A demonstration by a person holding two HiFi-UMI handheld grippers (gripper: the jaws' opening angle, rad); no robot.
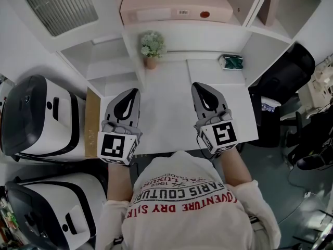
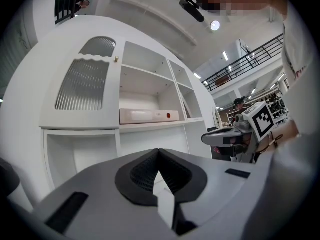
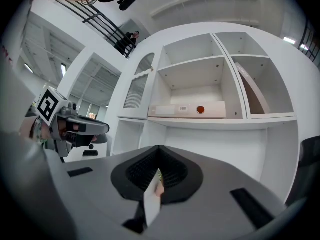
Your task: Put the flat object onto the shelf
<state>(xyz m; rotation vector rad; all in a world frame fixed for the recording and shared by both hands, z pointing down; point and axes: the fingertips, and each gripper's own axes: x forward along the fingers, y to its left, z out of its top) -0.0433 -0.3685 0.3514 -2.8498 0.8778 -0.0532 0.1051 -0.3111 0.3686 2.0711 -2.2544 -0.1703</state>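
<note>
On the shelf above the worktop (image 1: 166, 124), the flat pink box (image 1: 174, 4) lies level in the wide middle compartment, well apart from both claws and touched by neither.

Left claw (image 1: 132, 92): jaws drawn together, tips meeting, nothing between them; it sits low over the worktop's left part, pointed at the shelf unit (image 1: 260, 30). Right claw (image 1: 200, 87): jaws likewise closed and empty, over the worktop's right part. Both gripper views show the box ahead and above.

Surface: white, bearing a small potted plant (image 1: 152, 48) at the back and a green packet (image 1: 231, 62) to the right rear.

Room: two white-and-black machines (image 1: 36, 119) stand left of the worktop. A railed upper gallery (image 2: 250, 59) and ceiling lights show beyond.
</note>
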